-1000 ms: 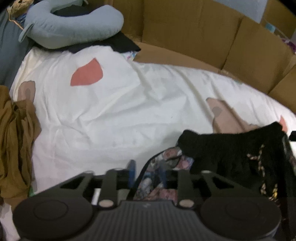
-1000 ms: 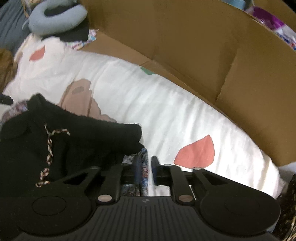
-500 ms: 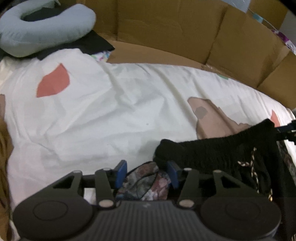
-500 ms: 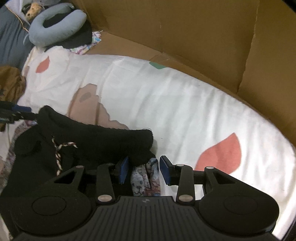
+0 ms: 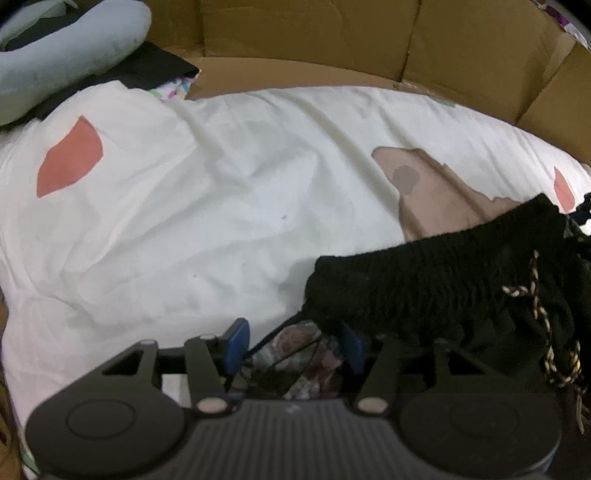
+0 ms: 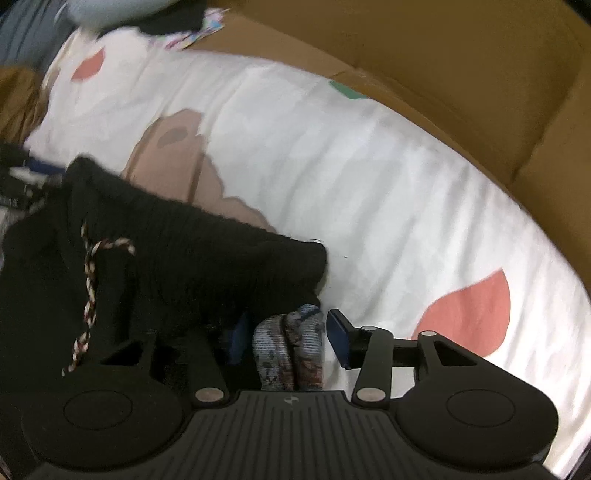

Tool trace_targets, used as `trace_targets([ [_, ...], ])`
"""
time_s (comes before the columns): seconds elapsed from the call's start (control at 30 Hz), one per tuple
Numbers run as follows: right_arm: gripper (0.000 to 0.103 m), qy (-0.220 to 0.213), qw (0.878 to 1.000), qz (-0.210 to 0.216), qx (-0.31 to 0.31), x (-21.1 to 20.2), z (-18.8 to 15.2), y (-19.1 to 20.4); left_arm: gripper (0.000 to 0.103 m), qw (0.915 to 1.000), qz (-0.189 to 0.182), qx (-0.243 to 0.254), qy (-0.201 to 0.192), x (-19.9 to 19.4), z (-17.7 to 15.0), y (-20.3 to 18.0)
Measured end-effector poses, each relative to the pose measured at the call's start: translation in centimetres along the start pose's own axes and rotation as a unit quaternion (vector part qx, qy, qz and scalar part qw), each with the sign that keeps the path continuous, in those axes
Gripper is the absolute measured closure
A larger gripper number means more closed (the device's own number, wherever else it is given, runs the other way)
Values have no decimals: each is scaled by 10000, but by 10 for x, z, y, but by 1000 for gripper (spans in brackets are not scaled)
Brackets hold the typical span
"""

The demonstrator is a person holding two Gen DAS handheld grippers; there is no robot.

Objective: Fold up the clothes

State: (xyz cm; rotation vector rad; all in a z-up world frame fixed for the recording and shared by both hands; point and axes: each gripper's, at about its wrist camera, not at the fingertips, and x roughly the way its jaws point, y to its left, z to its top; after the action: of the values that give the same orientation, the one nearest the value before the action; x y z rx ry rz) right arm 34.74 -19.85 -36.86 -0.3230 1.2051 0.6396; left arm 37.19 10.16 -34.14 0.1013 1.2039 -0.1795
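Note:
A garment with a black ribbed waistband (image 5: 424,273) and a braided drawstring (image 5: 539,314) lies on the white bed sheet (image 5: 184,203). Its patterned cloth (image 5: 295,365) bunches between the fingers of my left gripper (image 5: 293,345), whose jaws are opening and stand clear of it. In the right wrist view the same waistband (image 6: 192,251) and drawstring (image 6: 88,280) lie to the left. My right gripper (image 6: 288,339) straddles a fold of patterned cloth (image 6: 288,354). Its jaws are closing, and a gap shows at the right pad.
Brown cardboard walls (image 5: 314,33) ring the far side of the bed. A pale blue neck pillow (image 5: 66,48) rests on black cloth (image 5: 155,66) at the far left. A brown garment (image 6: 18,96) lies at the sheet's left edge.
Both grippers have sunk toward the sheet with the garment. The pads of both now stand wider apart around the patterned cloth than a second ago.

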Motion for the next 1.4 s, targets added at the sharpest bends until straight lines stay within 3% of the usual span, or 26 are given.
trace_targets([
  [0.13, 86, 62, 9986, -267, -449, -2, 3, 16, 45, 9999, -40, 114, 44, 1, -1, 2],
  [0.23, 91, -10, 9946, -656, -800, -11, 3, 22, 47, 9999, -53, 156, 38, 1, -1, 0],
  [0.4, 96, 20, 9923, -934, -819, -17, 2, 11, 50, 9990, -35, 441, 89, 2, -5, -13],
  [0.57, 97, 89, 9913, -1056, -780, -11, 1, 11, 83, 9968, -65, 764, 205, 0, -4, -27],
  [0.67, 97, -14, 9911, -1098, -749, -13, 2, 12, 92, 9957, 129, 911, 132, -5, -6, -35],
  [0.97, 98, -517, 9848, -1435, -828, -39, 17, 24, 95, 9947, 742, 462, -544, -42, 16, -21],
  [1.4, 98, -851, 9753, -1971, -518, -52, 88, 26, 99, 9875, 1348, -12, -814, -52, 66, 13],
])
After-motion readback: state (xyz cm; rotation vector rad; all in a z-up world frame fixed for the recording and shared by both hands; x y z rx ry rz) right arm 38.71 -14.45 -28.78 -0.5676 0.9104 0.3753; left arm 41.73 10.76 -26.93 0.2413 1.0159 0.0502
